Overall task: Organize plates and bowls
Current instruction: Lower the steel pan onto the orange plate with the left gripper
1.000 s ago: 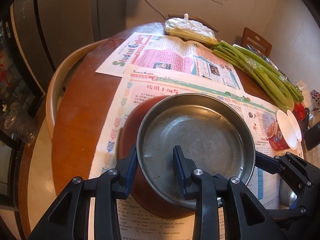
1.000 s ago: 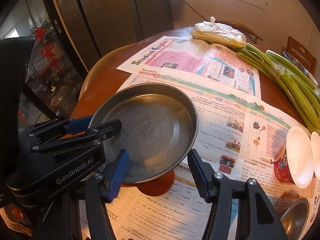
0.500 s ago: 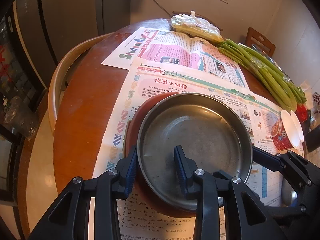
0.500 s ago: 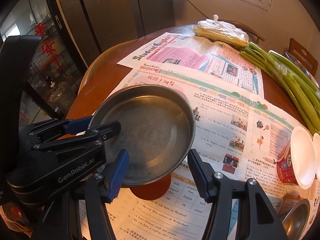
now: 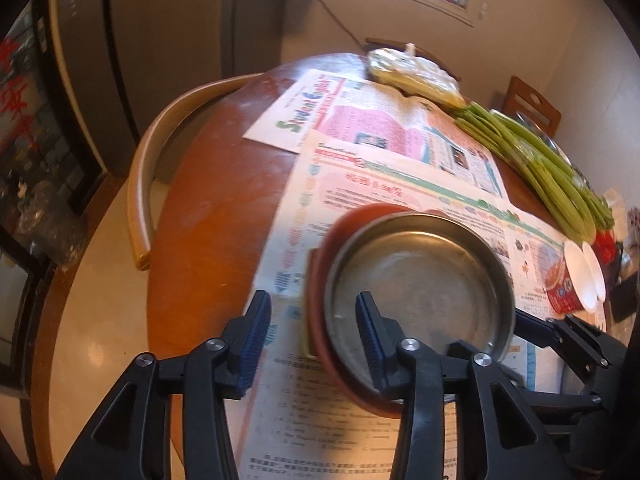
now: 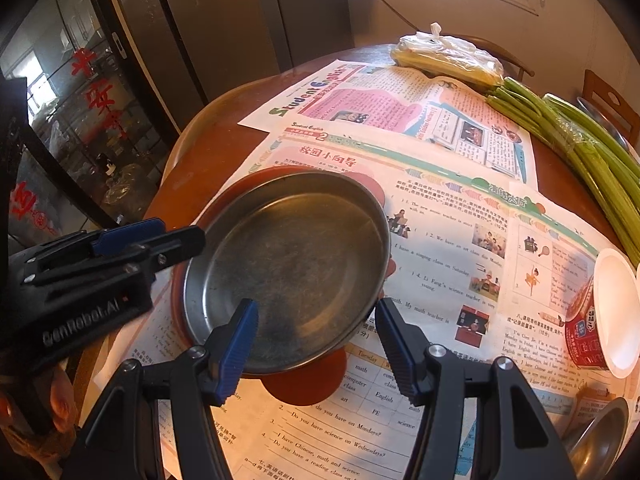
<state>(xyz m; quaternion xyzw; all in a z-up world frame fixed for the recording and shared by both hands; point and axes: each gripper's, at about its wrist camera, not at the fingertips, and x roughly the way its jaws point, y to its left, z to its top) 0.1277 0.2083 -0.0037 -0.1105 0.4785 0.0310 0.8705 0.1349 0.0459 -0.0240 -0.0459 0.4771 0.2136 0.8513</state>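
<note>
A round steel plate point(image 5: 420, 276) point(image 6: 292, 260) rests on a red plate point(image 5: 320, 280) point(image 6: 308, 388) on the newspaper-covered table. My left gripper point(image 5: 312, 340) is open at the plates' near left edge: one finger is over the steel plate, the other is out over the newspaper. It also shows in the right wrist view point(image 6: 152, 236) at the plates' left rim. My right gripper point(image 6: 316, 344) is open and empty, its fingers standing either side of the steel plate's near rim.
Newspapers point(image 6: 440, 216) cover the round wooden table point(image 5: 208, 216). Green stalks point(image 6: 580, 160) and a plastic bag point(image 6: 448, 60) lie at the back. A red paper cup point(image 6: 600, 320) and a steel bowl point(image 6: 600, 440) are at the right. A chair back point(image 5: 160, 152) curves at the left.
My left gripper has opened, let go of the plates' rim and shifted left. The steel plate now sits lower on the red plate. The right gripper has barely moved.
</note>
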